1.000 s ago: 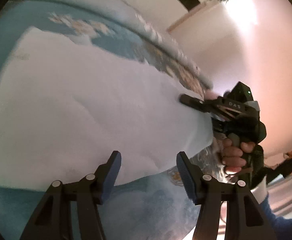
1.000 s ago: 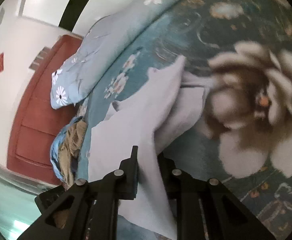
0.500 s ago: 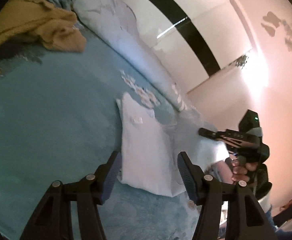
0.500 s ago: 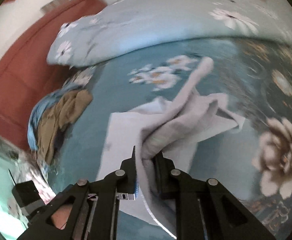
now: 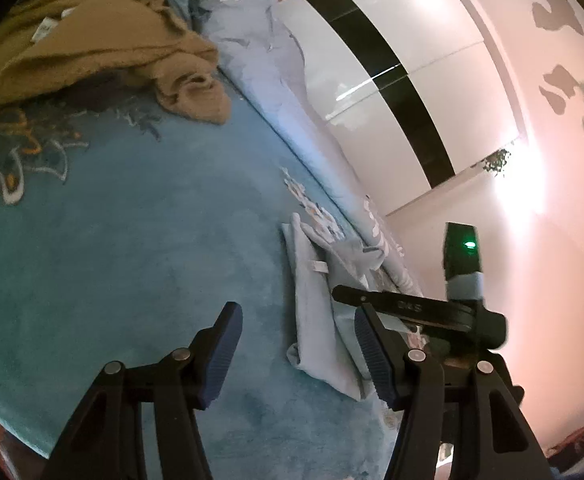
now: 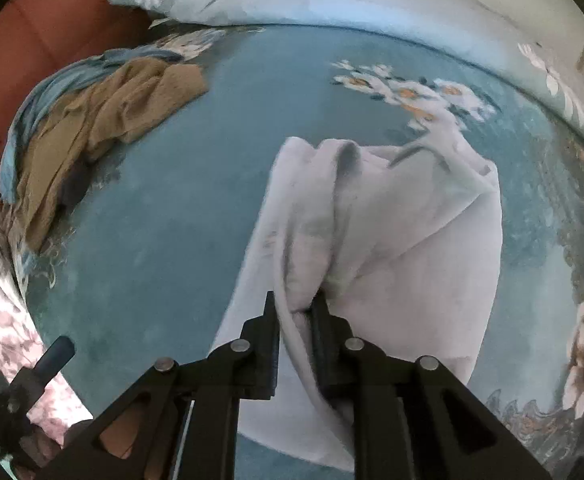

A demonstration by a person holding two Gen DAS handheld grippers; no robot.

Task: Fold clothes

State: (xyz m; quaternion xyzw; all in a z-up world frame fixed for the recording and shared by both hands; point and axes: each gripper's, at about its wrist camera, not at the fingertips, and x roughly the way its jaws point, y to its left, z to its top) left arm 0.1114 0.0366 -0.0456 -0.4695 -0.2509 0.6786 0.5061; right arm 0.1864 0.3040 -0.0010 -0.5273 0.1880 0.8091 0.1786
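Whereas a second ago white cloth filled the left view, the left tongs point(image 5: 296, 344) have drawn back and stand spread and empty, the pale garment point(image 5: 316, 312) now lying narrow just right of them on the teal bed point(image 5: 131, 240). Only the right view shows the right tongs point(image 6: 296, 312) pressed together on a gathered fold of the garment point(image 6: 392, 232), which spreads rumpled ahead of them. A brown garment point(image 6: 103, 112) lies well left.

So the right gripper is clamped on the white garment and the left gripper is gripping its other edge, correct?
Not quite. The left gripper is open and holds nothing, as the left wrist view shows. The right gripper is indeed shut on the white garment.
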